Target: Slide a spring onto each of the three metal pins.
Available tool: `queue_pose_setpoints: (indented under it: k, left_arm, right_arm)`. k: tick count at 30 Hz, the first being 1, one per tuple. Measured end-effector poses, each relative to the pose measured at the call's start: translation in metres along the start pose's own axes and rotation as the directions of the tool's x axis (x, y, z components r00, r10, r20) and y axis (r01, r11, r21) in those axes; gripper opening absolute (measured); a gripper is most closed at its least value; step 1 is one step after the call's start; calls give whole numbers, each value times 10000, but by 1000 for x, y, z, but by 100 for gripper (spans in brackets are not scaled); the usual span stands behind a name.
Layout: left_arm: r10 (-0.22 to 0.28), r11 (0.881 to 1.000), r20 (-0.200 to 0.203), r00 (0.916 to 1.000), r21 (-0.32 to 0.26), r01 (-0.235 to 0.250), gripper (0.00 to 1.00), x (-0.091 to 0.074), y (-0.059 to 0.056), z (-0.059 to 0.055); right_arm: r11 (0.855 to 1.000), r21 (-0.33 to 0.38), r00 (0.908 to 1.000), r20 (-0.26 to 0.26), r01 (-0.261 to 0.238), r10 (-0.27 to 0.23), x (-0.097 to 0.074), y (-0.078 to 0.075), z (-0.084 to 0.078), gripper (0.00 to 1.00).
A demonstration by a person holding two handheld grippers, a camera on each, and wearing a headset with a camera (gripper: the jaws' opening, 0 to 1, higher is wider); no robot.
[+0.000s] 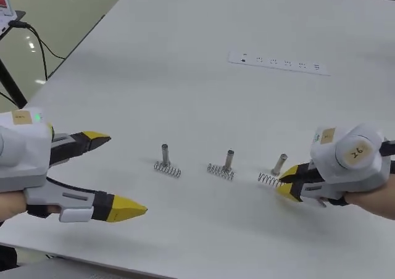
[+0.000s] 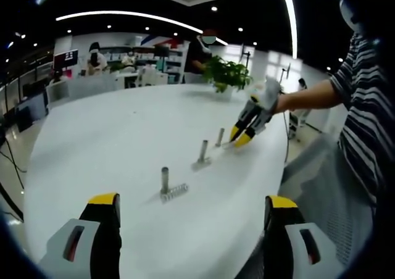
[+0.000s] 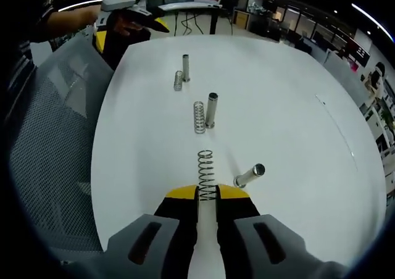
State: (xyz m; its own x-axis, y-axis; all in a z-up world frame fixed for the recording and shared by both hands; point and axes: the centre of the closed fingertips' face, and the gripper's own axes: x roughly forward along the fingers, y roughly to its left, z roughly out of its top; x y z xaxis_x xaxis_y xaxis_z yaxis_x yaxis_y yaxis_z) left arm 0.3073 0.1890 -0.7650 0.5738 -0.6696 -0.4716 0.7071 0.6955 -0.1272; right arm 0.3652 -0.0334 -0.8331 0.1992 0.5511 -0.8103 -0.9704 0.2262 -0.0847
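The left hand-held gripper point(image 1: 117, 173), grey and white with yellow-tipped black jaws, is held over the near left of the white counter point(image 1: 185, 75). It lies roughly level and points right, its jaws spread wide with nothing between them. The right hand-held gripper point(image 1: 287, 184), of the same build, sits low at the near right and points left. Its jaws pinch one end of the right spring point(image 1: 269, 179), a small coil of silver wire lying flat on the counter.

Three short silver metal pins stand in a row between the two grippers: the left pin point(image 1: 165, 154), the middle pin point(image 1: 229, 159) and the right pin point(image 1: 280, 164). The left spring point(image 1: 168, 168) and the middle spring point(image 1: 220, 171) each lie just on the near side of their own pin's foot. No pin has a spring on it.

A flat white power strip point(image 1: 278, 63) lies at the far right, well apart from the pins. A black cable point(image 1: 37, 41) hangs beyond the counter's far left edge.
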Motion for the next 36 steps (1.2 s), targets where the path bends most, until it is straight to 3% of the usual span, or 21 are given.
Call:
queue_pose_setpoints:
  k: [12,19,29,36]
  left_arm:
    - [-1063,9943,20,9943,62,1063,87,13,-26,4]
    - [-2137,9756,-361,9762,432,2152,79,29,-45,6]
    - [-3131,9432,-616,9477,966,3179,62,58,-69,17]
    - [-3635,9190,-611,9296,1402,3685,52,81,-87,26]
  right_arm:
    - [9976,-643,9994,228,-249,265,-10,22,14,7]
    - [9933,-1064,9987,220,-443,469,-14,35,20,7]
    - [9829,-1761,9982,158,-538,575,-16,49,31,7]
    - [9803,-1867,9973,244,-641,698,-16,53,37,7]
